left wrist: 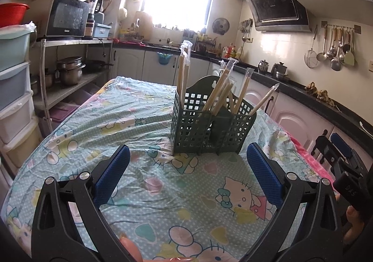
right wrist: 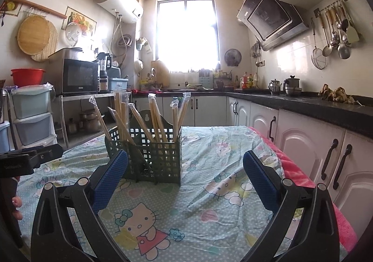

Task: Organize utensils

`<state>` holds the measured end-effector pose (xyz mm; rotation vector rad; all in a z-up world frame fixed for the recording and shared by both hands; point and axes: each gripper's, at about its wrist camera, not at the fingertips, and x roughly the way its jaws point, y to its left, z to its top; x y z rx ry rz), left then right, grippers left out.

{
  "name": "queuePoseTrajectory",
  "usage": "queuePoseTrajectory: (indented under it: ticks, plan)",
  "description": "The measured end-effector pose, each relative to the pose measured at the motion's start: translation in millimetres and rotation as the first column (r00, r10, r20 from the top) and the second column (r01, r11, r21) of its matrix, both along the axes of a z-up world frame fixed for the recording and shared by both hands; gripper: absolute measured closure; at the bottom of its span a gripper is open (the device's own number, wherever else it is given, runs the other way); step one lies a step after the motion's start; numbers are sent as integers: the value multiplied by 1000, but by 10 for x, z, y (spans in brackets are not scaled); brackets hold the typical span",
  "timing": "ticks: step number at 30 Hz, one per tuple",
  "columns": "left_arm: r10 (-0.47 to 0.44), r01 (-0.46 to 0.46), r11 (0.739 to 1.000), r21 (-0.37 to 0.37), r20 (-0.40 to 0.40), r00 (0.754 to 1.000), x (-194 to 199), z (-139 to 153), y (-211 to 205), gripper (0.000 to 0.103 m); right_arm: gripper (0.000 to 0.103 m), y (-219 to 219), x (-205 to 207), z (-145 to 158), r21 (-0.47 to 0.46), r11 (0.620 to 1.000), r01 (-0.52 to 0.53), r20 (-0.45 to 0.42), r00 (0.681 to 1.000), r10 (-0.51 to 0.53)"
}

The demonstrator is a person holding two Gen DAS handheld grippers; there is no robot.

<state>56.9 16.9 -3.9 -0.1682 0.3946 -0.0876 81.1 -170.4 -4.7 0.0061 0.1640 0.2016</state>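
Note:
A dark green lattice utensil caddy [left wrist: 211, 129] [right wrist: 151, 155] stands upright on the table's cartoon-print cloth [left wrist: 149, 182] [right wrist: 209, 192]. Several plastic-wrapped wooden chopstick pairs [left wrist: 221, 91] [right wrist: 156, 117] stick up out of its compartments, leaning different ways. My left gripper [left wrist: 187, 154] is open and empty, a short way in front of the caddy. My right gripper [right wrist: 185, 159] is also open and empty, with the caddy just beyond its left finger [right wrist: 112, 175]. The right gripper [left wrist: 338, 152] shows at the right edge of the left wrist view; the left gripper [right wrist: 28, 159] shows at the left edge of the right wrist view.
A kitchen counter with pale cabinets [right wrist: 303, 136] runs close along the table's right side. A pink towel [right wrist: 303, 168] hangs over that table edge. Stacked plastic drawers [left wrist: 14, 89] and a metal shelf with a microwave [left wrist: 65, 17] stand to the left. A hand's fingers [right wrist: 17, 206] show at the left.

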Motion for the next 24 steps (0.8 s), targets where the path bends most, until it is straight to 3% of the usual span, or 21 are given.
queuePoseTrajectory:
  ticks: [24]
  plan:
    - [13,-13,1000,2,16,1000,-17,14,-9,11,6,15,-12,-19,-4,1000,2,-3,1000,-2]
